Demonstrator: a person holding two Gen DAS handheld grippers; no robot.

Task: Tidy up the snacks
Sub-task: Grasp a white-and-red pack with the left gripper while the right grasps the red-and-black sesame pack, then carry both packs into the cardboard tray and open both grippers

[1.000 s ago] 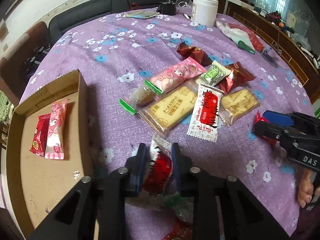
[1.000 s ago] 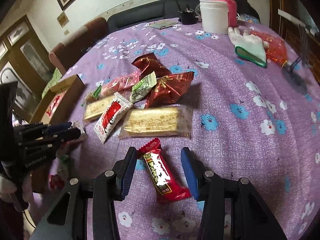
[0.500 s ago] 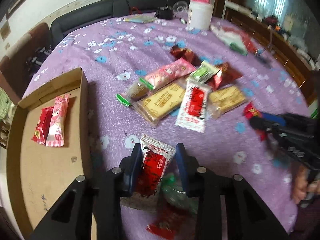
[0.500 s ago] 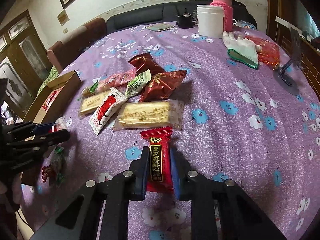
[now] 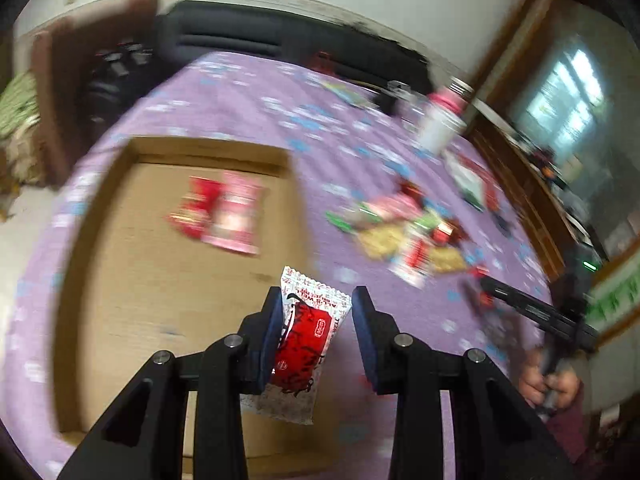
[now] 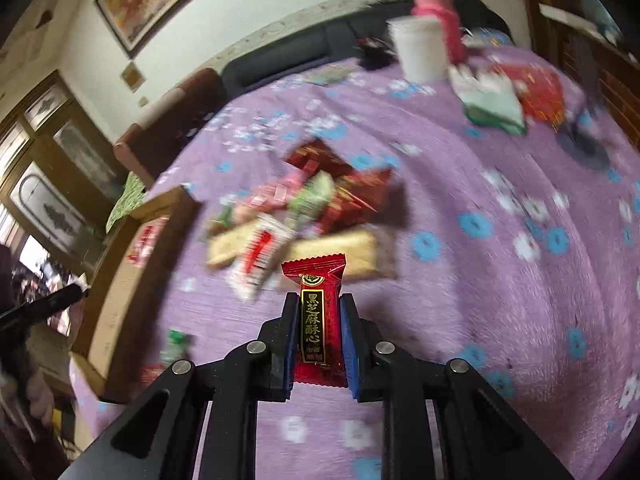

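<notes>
1. Swung since a second ago from above the purple floral tablecloth [image 6: 480, 280] to above the cardboard box [image 5: 132, 288], carried by the left gripper [image 5: 318, 296]: white-and-red packet [image 5: 306, 332], now off the cloth and hanging at lower centre of the left view.
2. Fingers there parted a little just now, yet pinch the packet between the blue pads; left pad flat against the wrapper, right pad meeting only its upper right corner.
3. Lifted too, compared with half a second ago: red bar with gold lettering [image 6: 320, 320], upright at lower centre of the right view, clear of the cloth.
4. Clamped tight on both long sides by the right gripper [image 6: 319, 304], pads closed hard against the wrapper.
5. Beyond the left fingers, on the box floor in the upper middle of the left view: red packet [image 5: 196, 210] and pink packet [image 5: 238, 220], side by side and touching.
6. Further out on the cloth, right of the box: loose snack pile [image 6: 304, 208], blurred, with yellow, green, pink and dark red wrappers overlapping.
7. Farthest, at the upper right of the right view: green-cuffed glove [image 6: 492, 100], white tub [image 6: 420, 48] and pink flask [image 6: 436, 12] just behind it.
</notes>
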